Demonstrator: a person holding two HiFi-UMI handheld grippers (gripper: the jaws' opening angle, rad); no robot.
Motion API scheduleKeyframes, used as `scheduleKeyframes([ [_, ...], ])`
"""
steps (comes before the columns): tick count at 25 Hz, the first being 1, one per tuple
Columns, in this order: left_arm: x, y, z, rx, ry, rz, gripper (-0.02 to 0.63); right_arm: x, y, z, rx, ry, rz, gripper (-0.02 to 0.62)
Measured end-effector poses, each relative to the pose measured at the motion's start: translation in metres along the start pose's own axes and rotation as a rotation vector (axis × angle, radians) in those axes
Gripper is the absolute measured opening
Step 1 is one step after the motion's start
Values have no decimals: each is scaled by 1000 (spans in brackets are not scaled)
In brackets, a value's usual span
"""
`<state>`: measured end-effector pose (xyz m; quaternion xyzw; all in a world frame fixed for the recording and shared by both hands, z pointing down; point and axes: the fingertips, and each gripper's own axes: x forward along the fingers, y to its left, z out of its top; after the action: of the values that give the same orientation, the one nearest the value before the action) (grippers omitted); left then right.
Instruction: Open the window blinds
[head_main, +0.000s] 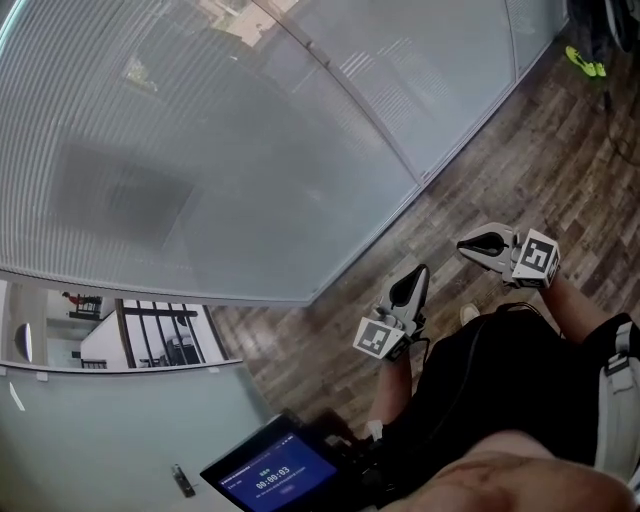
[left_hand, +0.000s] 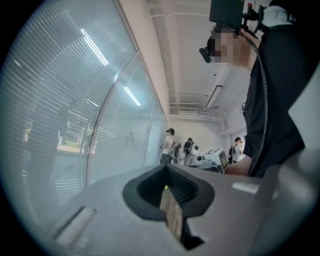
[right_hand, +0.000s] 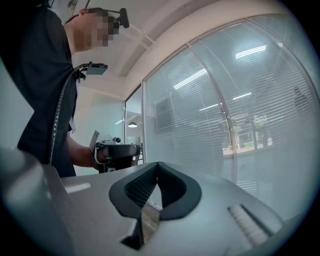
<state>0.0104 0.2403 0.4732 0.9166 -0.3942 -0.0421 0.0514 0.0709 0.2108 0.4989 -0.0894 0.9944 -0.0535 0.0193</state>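
so far nothing of the job looks done. the window blinds (head_main: 200, 150) fill the glass wall ahead and to the left in the head view, their slats lying flat and shut across each pane, with only a hazy light coming through. along the lower edge, at the left, a clear strip shows railings and buildings outside; whether that strip is a gap under the blinds or plain glass i cannot tell. the left claw (head_main: 412, 285) and the right claw (head_main: 480, 243) are held low in front of the person's body, over the wooden floor (head_main: 500, 170), well apart from the glass and touching nothing. the left gripper view shows its jaws pressed together with nothing between them, the blinds (left_hand: 60, 100) off to one side and a few people (left_hand: 170, 145) standing far down the room. the right gripper view shows the same: jaws shut and empty, the blinds (right_hand: 240, 115) on its right and the other gripper (right_hand: 115, 152) across from it. no cord, wand or chain shows in any view, so the control for the slats is not yet found in these pictures. what is left, by my reading, is nearly all of it: get close to the glass, find the control, open a claw around it, grip it, and work it until the slats turn or lift.
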Motion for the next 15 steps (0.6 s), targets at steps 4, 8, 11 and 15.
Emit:
scheduleKeyframes([
  [4, 4, 30, 1, -8, -4, -22, 2, 18, -28, 4, -5, 1, -56, 6],
  [8, 5, 54, 1, -22, -7, -42, 2, 36, -46, 4, -24, 7, -84, 6],
  [11, 4, 67, 4, -47, -8, -44, 2, 49, -50, 4, -39, 17, -86, 6],
  [15, 0, 86, -1, -46, -5, -57, 2, 66, -57, 11, -39, 10, -99, 6],
])
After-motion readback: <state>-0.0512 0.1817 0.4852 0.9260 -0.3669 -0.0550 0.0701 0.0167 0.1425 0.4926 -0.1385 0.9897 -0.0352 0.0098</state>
